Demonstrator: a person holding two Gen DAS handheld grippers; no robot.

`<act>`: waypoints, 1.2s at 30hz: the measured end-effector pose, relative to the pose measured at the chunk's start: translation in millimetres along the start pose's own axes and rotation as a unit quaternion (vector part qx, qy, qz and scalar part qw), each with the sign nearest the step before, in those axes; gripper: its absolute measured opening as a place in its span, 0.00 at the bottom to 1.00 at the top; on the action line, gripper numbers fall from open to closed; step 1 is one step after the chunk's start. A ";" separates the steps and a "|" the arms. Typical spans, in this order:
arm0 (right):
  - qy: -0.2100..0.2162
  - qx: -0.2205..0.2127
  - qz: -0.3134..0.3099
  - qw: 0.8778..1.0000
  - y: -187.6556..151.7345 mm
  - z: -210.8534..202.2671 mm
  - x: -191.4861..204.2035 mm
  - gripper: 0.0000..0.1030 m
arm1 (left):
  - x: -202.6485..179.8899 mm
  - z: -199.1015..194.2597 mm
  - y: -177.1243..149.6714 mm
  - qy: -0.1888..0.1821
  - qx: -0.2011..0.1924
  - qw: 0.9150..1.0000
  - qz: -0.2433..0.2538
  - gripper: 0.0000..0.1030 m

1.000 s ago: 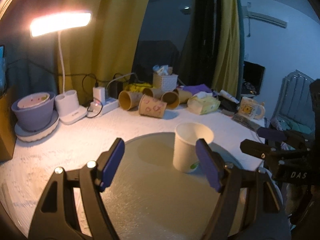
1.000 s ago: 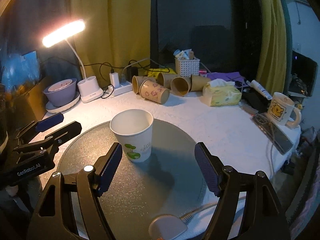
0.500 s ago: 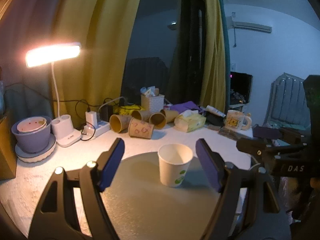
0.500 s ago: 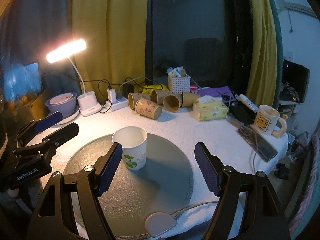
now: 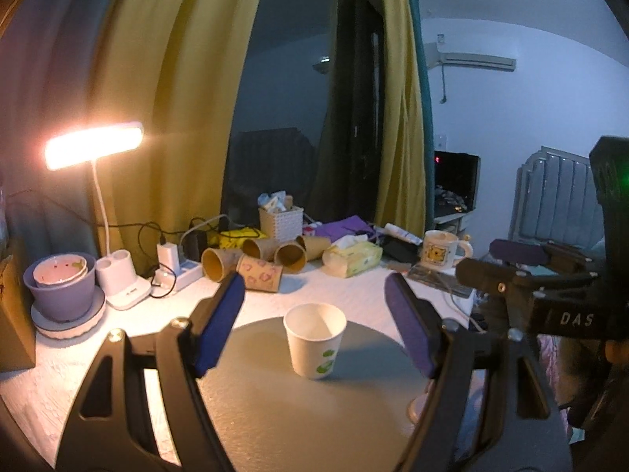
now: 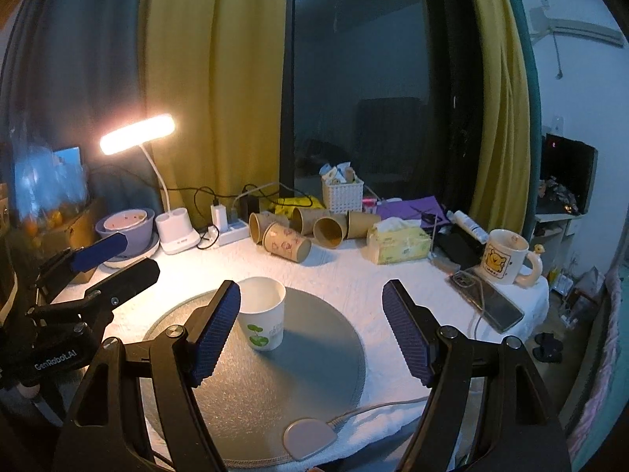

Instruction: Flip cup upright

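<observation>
A white paper cup (image 5: 314,340) with a green leaf print stands upright, mouth up, on a round grey mat (image 5: 275,405). It also shows in the right wrist view (image 6: 262,319) on the same mat (image 6: 298,385). My left gripper (image 5: 314,322) is open and empty, pulled back from the cup. My right gripper (image 6: 312,324) is open and empty, with the cup just beyond its left finger. Each gripper shows in the other's view: the right one (image 5: 523,263) and the left one (image 6: 114,259).
Several brown paper cups (image 6: 298,230) lie on their sides at the back. A lit desk lamp (image 6: 137,139), purple bowl (image 6: 125,226), tissue pack (image 6: 399,240), bear mug (image 6: 505,261) and phone (image 6: 487,301) stand around. A white puck with cable (image 6: 310,438) lies at the mat's front edge.
Both grippers have drawn back and up from the cup, which now looks smaller and farther. The cup has stayed upright on the mat.
</observation>
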State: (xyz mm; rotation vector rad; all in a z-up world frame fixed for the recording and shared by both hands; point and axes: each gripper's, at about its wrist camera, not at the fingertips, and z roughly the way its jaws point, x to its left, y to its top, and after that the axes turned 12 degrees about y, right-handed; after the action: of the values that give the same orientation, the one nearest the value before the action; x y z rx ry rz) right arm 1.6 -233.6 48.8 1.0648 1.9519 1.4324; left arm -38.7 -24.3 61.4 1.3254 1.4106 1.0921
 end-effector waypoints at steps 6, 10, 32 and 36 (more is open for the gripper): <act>-0.004 -0.017 -0.002 1.000 5.1 -16.0 2.0 0.75 | -6.5 -11.6 9.7 0.002 -0.010 1.000 0.005 0.73; -0.006 -0.028 -0.001 1.000 6.2 -24.6 1.6 0.75 | -8.3 -17.9 13.4 0.003 -0.013 1.000 0.003 0.73; -0.008 -0.035 0.004 0.999 5.9 -31.2 -3.2 0.75 | -4.2 -23.0 21.3 0.019 -0.006 1.000 -0.017 0.92; -0.007 -0.034 0.006 0.999 4.9 -31.2 -4.6 0.75 | -3.6 -20.1 20.8 0.025 0.002 0.999 -0.020 0.92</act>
State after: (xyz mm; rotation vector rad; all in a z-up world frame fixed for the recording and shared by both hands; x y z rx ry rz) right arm -18.0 -254.1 63.4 1.0540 1.8774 1.4823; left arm -53.7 -27.6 86.2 1.2767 1.4706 1.1029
